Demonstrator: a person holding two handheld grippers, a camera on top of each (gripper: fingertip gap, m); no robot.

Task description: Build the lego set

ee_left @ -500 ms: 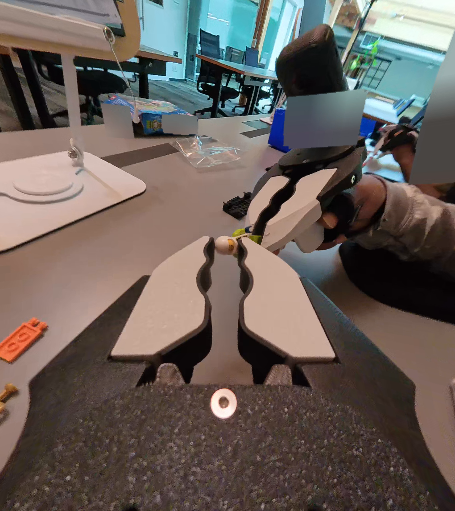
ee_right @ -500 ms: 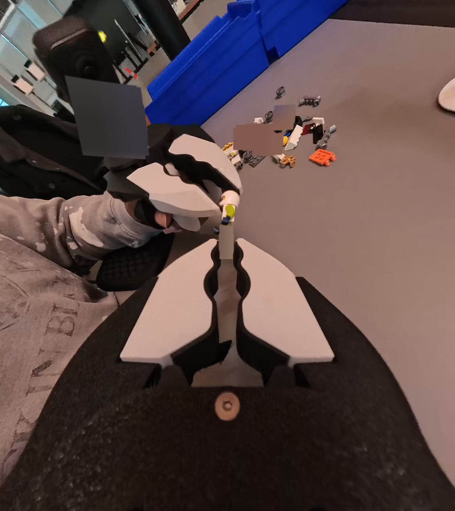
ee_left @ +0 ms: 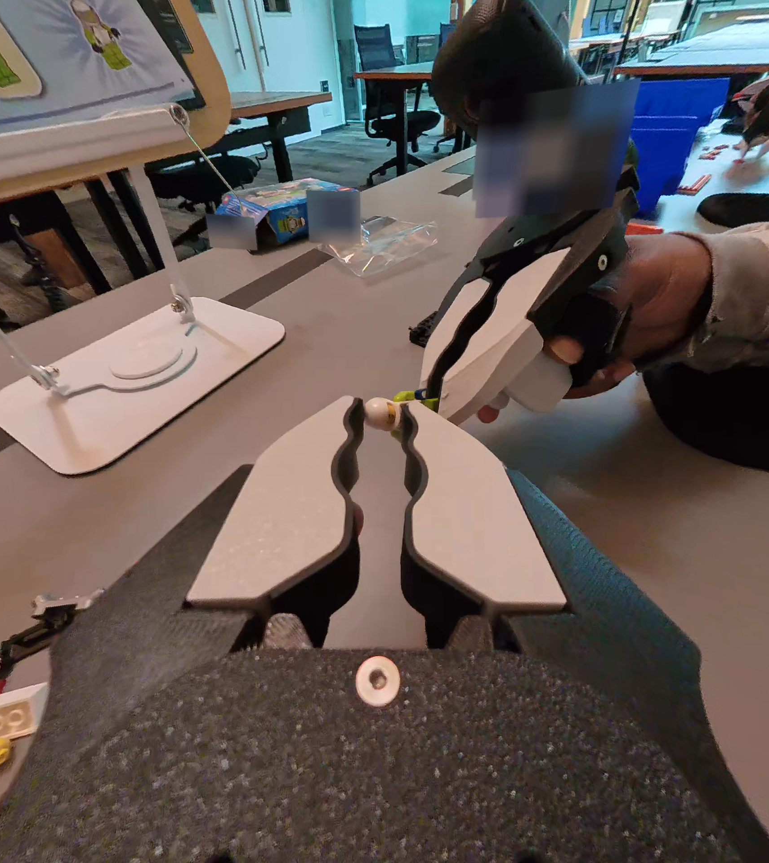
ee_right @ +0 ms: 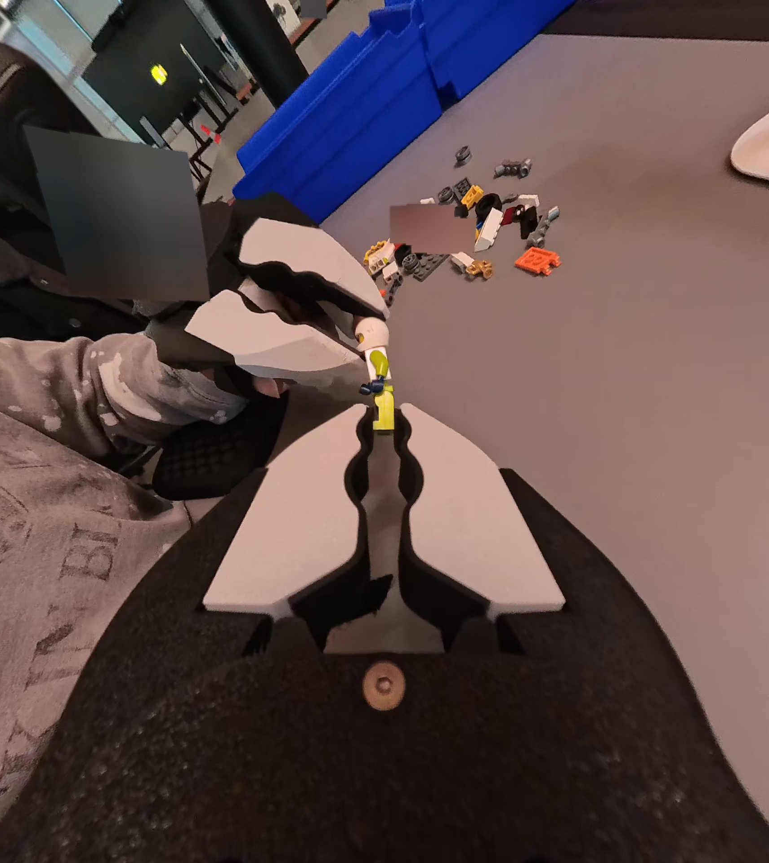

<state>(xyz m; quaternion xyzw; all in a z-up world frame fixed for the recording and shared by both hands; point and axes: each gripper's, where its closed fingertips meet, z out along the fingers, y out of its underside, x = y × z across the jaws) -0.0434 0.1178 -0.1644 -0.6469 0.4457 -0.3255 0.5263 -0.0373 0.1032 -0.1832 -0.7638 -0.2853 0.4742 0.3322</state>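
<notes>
Above the grey tabletop (ee_right: pixel 653 420), the left gripper (ee_left: pixel 382 413) fingers pinch a toy figure's (ee_right: pixel 380 373) head while the right gripper (ee_right: pixel 385 415) fingers clamp its legs; uneven pulling could pop it apart.

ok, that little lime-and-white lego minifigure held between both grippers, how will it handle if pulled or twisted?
The lime-and-white lego minifigure looks rigid plastic, probably very light. Its round white head sits in the left gripper, its legs in the right gripper; a pull likely separates the joints, and the smooth head may slip.

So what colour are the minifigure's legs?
Lime green; the minifigure's legs show best in the right wrist view, between the right gripper fingers.
</notes>
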